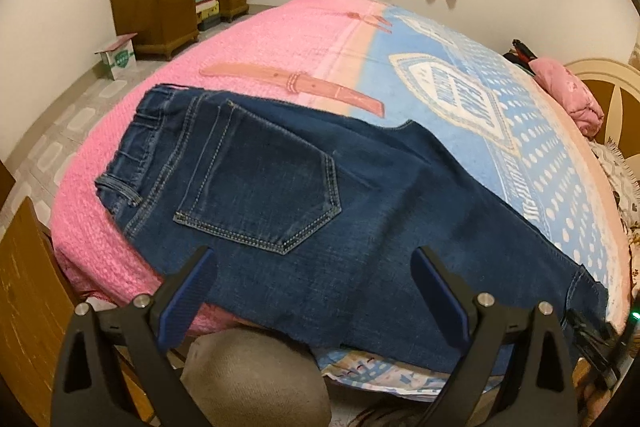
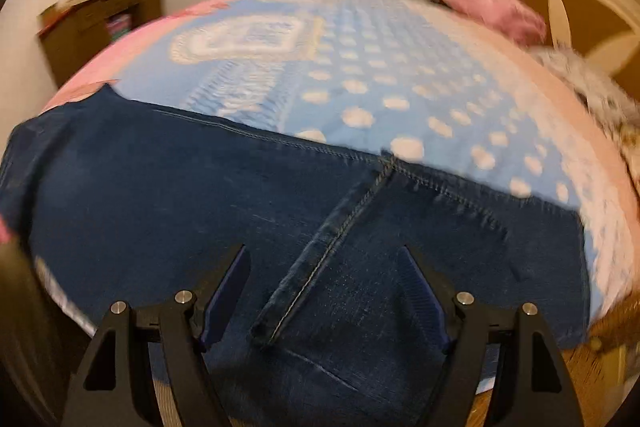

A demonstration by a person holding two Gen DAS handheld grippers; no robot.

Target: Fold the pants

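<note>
Here, the dark blue denim pants (image 1: 304, 203) lie flat along the near edge of the bed's pink and blue woven blanket (image 1: 280, 39), back pocket up, the waistband toward the brown wooden desk (image 1: 172, 3), one leg doubled over the other. My left gripper (image 1: 314, 259) hangs above the seat region, its jaws apart, nothing between them. My right gripper (image 2: 324, 259) hangs over the leg section where a hemmed cuff lies diagonally; its jaws also stand apart, clear of the cloth. That view is smeared, so I cannot place the fingertips exactly. The main risk, in my judgement: the fabric already overhangs the mattress edge, so a pinch catching only the top layer could drag the stack off the bed or skew the fold.
</note>
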